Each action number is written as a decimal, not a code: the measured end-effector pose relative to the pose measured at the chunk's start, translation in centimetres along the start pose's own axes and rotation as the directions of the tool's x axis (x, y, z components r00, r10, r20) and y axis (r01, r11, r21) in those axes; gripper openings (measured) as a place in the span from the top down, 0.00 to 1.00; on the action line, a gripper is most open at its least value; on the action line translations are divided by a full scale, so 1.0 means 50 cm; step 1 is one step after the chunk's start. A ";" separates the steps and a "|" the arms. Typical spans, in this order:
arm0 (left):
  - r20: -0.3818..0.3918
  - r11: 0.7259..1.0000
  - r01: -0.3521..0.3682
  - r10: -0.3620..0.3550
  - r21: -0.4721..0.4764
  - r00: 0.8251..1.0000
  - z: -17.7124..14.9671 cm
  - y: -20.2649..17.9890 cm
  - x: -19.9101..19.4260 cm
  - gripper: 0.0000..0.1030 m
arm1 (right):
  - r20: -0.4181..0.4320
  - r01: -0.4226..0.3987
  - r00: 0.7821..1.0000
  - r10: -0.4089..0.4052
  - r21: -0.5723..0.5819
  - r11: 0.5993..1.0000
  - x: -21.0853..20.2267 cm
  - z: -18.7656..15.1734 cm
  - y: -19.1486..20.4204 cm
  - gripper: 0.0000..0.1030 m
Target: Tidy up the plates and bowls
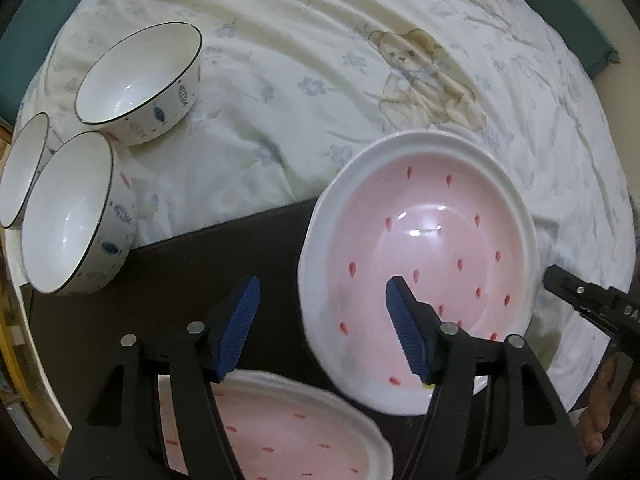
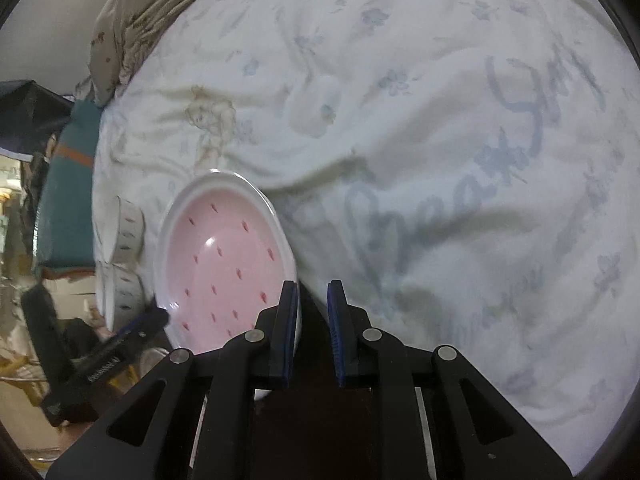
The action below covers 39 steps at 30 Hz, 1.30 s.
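A pink deep plate (image 1: 432, 240) with red flecks and a white rim lies half on the dark board (image 1: 200, 264) and half on the quilt. My left gripper (image 1: 324, 280) stands open over its left rim. One pad is inside the plate and the other outside, and neither presses on it. A second pink plate (image 1: 288, 432) lies under that gripper. My right gripper (image 2: 312, 286) is all but shut, with a thin gap and nothing in it. It sits just right of the plate (image 2: 224, 256) and, seen from the left wrist, its tip (image 1: 560, 280) is apart from the rim.
Three white bowls with fish prints sit at the left: one (image 1: 140, 84) on the quilt, two (image 1: 68, 220) (image 1: 24, 168) by the board's edge. A white bear-print quilt (image 1: 320, 80) covers the area beyond. A folded blanket (image 2: 132, 20) lies at the far corner.
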<state>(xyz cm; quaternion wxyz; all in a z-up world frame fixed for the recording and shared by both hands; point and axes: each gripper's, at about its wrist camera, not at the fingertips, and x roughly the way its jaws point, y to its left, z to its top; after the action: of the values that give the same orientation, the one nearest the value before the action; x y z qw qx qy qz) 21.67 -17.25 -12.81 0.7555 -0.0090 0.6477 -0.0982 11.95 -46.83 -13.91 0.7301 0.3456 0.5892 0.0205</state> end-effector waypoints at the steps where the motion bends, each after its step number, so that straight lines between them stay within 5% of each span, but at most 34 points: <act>1: -0.001 1.000 0.008 -0.008 -0.011 1.000 0.005 0.003 0.001 0.39 | -0.007 -0.004 1.000 0.003 -0.010 1.000 0.005 0.006 0.003 0.81; 3: -0.005 0.999 0.023 -0.024 -0.027 1.000 0.015 0.012 0.005 0.39 | -0.016 -0.001 1.000 0.001 -0.032 0.999 0.016 0.020 0.005 0.76; 4: -0.004 0.999 0.030 -0.030 -0.033 1.000 0.021 0.015 0.009 0.39 | -0.018 0.006 1.000 -0.007 -0.031 0.999 0.022 0.029 0.002 0.66; 5: -0.002 0.999 0.032 -0.032 -0.036 0.999 0.023 0.019 0.009 0.39 | -0.013 0.006 1.000 -0.007 -0.025 1.000 0.024 0.034 -0.001 0.44; 7: -0.005 0.999 0.041 -0.041 -0.036 0.999 0.031 0.022 0.019 0.39 | 0.019 0.000 1.000 0.000 -0.002 1.000 0.022 0.042 -0.007 0.31; 10: -0.017 0.999 0.044 -0.045 -0.028 0.999 0.036 0.018 0.033 0.40 | -0.003 -0.064 0.998 0.064 0.010 0.998 0.033 0.047 -0.008 0.32; 14: -0.022 0.999 0.037 -0.037 -0.004 0.999 0.030 0.009 0.049 0.45 | -0.049 -0.083 0.995 0.083 -0.001 0.997 0.062 0.041 0.008 0.59; 16: -0.036 0.999 0.043 -0.043 0.011 0.998 0.023 0.002 0.059 0.58 | -0.081 -0.069 0.994 0.067 -0.015 0.998 0.083 0.033 0.015 0.65; 19: -0.030 0.999 0.016 -0.015 0.030 0.999 0.015 -0.011 0.067 0.59 | -0.120 -0.045 0.992 0.041 -0.036 0.998 0.111 0.021 0.026 0.71; 25: -0.048 0.998 0.034 -0.036 -0.045 0.998 0.022 0.006 0.065 0.71 | -0.114 0.020 0.993 -0.031 -0.096 0.995 0.129 0.013 0.046 0.77; 39: 0.059 0.998 0.044 -0.042 -0.033 0.997 0.006 0.024 -0.054 0.77 | -0.034 -0.049 0.998 0.045 -0.126 0.991 0.059 0.015 0.071 0.79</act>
<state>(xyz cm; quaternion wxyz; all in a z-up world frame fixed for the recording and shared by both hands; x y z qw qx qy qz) 21.74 -15.69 -10.32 0.7713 -0.0389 0.6268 -0.1031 14.84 -43.19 -14.46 0.7407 0.3122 0.5894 0.0804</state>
